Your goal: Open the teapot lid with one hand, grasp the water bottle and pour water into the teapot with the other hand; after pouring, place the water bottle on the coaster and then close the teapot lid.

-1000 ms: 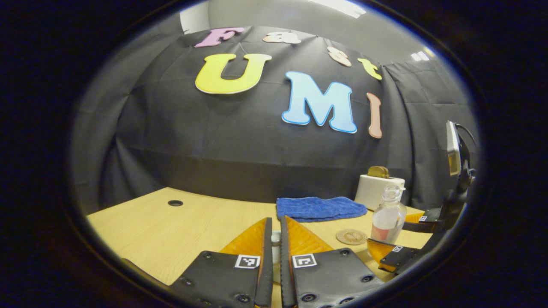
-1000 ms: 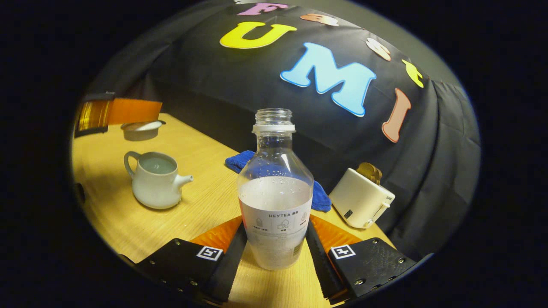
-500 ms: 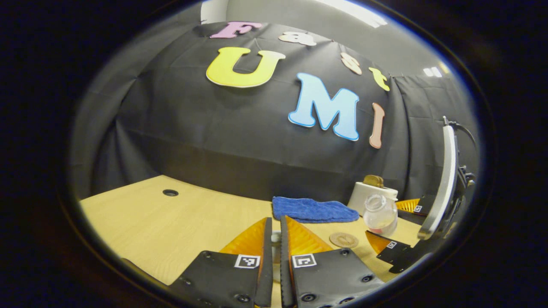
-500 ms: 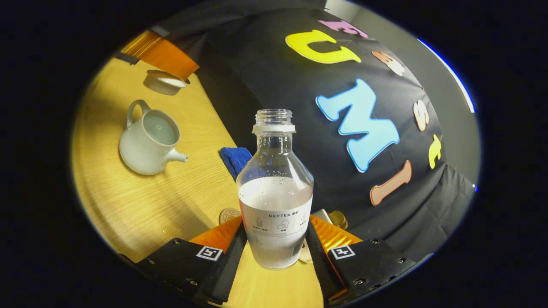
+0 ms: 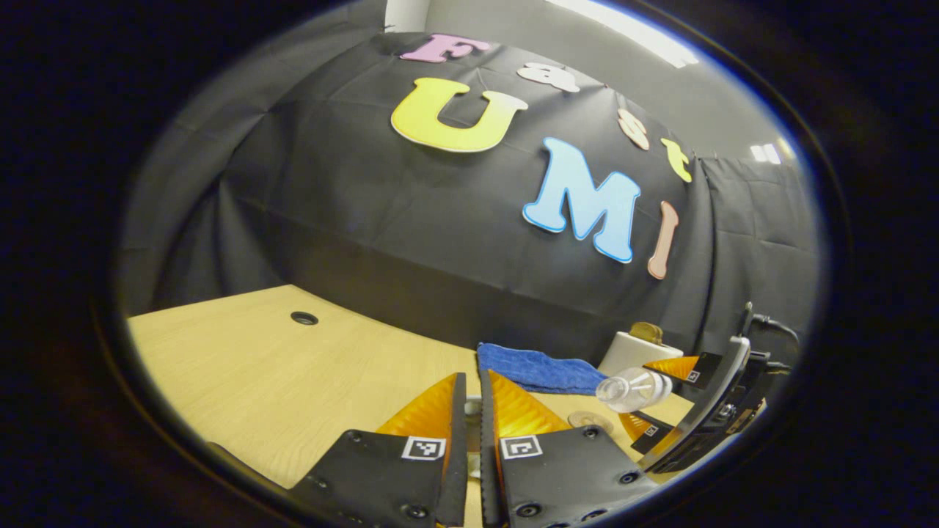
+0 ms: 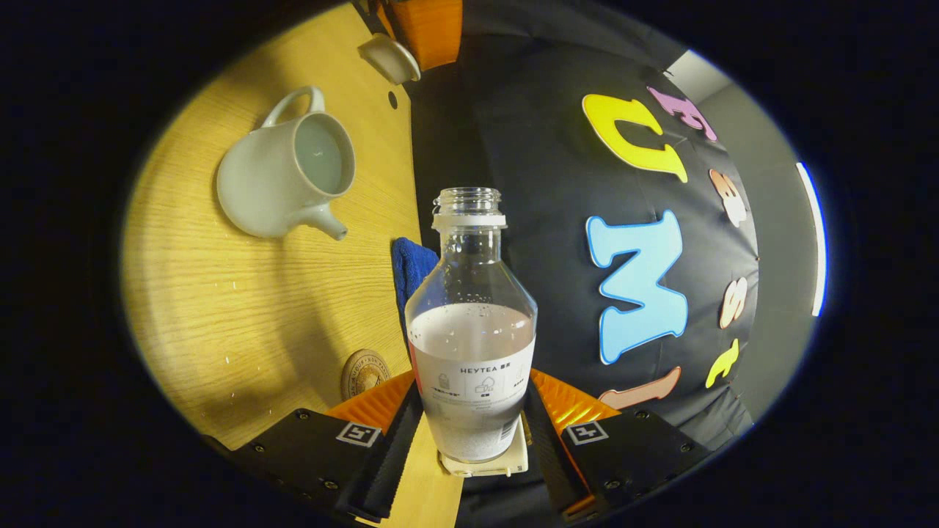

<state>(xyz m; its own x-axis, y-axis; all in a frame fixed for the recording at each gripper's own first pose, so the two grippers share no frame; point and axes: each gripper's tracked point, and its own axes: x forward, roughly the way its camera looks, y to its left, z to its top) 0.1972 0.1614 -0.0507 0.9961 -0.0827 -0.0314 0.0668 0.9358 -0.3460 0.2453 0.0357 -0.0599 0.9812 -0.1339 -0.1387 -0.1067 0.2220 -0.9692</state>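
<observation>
My right gripper [image 6: 471, 392] is shut on the clear water bottle [image 6: 469, 330], which has no cap and is about half full. In the left gripper view the bottle [image 5: 631, 389] lies tipped nearly flat, mouth to the left, above the table. The white teapot [image 6: 282, 180] stands lidless on the wooden table, with water showing inside and its spout toward the bottle. My left gripper [image 5: 473, 381] is shut on the teapot lid [image 6: 387, 57], a white sliver between its fingers, held off beyond the teapot. The round coaster [image 6: 364, 372] lies on the table near the bottle's base.
A folded blue towel [image 5: 539, 369] lies at the back of the table by the black cloth wall. A white toaster [image 5: 634, 348] stands to its right. A cable hole [image 5: 304, 317] sits at the table's far left. The coaster [image 5: 590, 419] lies in front of the towel.
The right gripper has rolled the bottle from upright to nearly horizontal, mouth toward the teapot, and lifted it. The left gripper with the lid has shifted only slightly.
</observation>
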